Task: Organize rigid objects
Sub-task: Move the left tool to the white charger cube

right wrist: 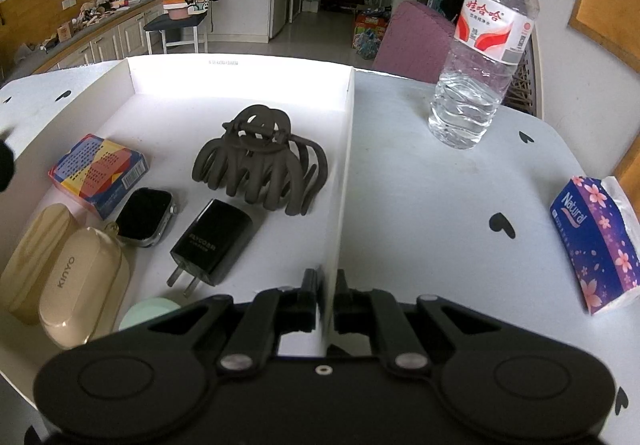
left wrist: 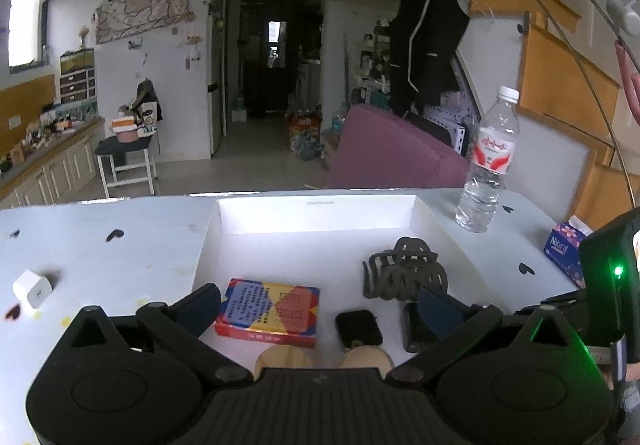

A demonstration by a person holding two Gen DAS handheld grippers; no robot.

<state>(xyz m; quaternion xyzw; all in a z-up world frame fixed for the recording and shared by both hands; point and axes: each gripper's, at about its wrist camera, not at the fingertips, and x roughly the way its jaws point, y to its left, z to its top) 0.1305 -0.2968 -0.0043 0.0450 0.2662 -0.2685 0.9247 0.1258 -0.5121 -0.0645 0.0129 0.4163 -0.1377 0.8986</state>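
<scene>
Over on the right wall of the white box (right wrist: 344, 125), the right claw (right wrist: 323, 295) is pinched together on the thin cardboard edge, one finger inside and one outside, I'd guess to keep the box from sliding while stuff goes in. The left claw (left wrist: 320, 309) hangs over the box's near end with its fingers wide apart and nothing between them.

Inside the box: a colourful card pack (right wrist: 98, 175), a dark claw hair clip (right wrist: 260, 161), a black plug charger (right wrist: 212, 241), a smartwatch body (right wrist: 146, 217), two beige cases (right wrist: 60, 277) and something mint green (right wrist: 150, 311).

One white charger cube (left wrist: 33, 288) sits out on the surface (left wrist: 100, 265), left of the box, probably next.
</scene>
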